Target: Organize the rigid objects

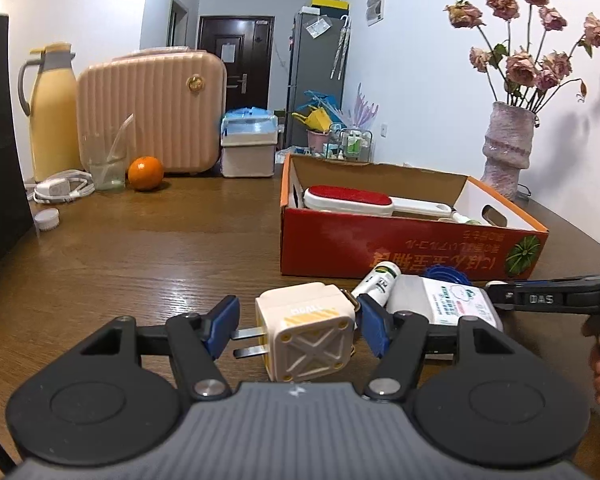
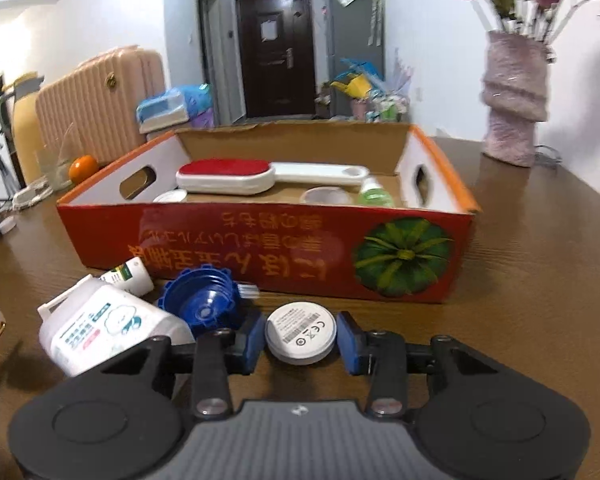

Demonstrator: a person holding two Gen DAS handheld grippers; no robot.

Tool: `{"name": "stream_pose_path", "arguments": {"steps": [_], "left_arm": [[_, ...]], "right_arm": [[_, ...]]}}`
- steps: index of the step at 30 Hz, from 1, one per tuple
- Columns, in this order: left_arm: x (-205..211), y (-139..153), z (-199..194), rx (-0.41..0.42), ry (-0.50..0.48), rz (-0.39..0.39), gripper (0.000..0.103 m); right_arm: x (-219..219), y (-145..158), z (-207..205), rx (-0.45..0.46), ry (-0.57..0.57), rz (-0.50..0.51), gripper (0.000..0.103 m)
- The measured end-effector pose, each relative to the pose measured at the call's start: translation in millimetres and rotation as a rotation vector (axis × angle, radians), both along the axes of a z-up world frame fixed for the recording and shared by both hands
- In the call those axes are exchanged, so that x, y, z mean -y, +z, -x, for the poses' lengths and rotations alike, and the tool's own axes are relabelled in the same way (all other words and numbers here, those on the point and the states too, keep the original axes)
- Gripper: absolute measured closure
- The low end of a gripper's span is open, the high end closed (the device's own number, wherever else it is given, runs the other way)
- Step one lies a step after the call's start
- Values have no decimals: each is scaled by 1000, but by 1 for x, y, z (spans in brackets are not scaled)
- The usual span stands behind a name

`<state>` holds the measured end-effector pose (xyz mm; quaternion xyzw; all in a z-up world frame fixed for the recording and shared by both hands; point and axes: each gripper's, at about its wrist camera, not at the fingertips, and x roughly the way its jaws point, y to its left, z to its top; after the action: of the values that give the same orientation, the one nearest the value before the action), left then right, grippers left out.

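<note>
Left gripper (image 1: 295, 330) jaws straddle cream square plug adapter (image 1: 306, 336) ungripped, right gripper (image 2: 300, 342) jaws flank white round plastic disc (image 2: 300, 330) loosely, both on brown wooden worktop (image 1: 139, 248).

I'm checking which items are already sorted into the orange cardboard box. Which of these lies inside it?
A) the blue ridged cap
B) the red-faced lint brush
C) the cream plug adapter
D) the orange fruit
B: the red-faced lint brush lies inside the orange cardboard box, while the adapter, cap and fruit sit outside on the table.
</note>
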<state>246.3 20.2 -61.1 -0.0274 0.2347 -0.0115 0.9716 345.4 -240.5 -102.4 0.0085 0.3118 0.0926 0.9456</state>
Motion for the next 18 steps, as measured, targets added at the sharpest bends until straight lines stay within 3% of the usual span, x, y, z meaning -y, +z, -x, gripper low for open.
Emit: {"name": "stream_pose_path", "arguments": {"steps": [9, 18], "left_arm": [[13, 27, 45, 79, -45, 23, 38], [29, 15, 83, 25, -73, 12, 38]], "right_arm": [[26, 28, 102, 132, -62, -31, 65], [19, 29, 162, 164, 0, -39, 65]]}}
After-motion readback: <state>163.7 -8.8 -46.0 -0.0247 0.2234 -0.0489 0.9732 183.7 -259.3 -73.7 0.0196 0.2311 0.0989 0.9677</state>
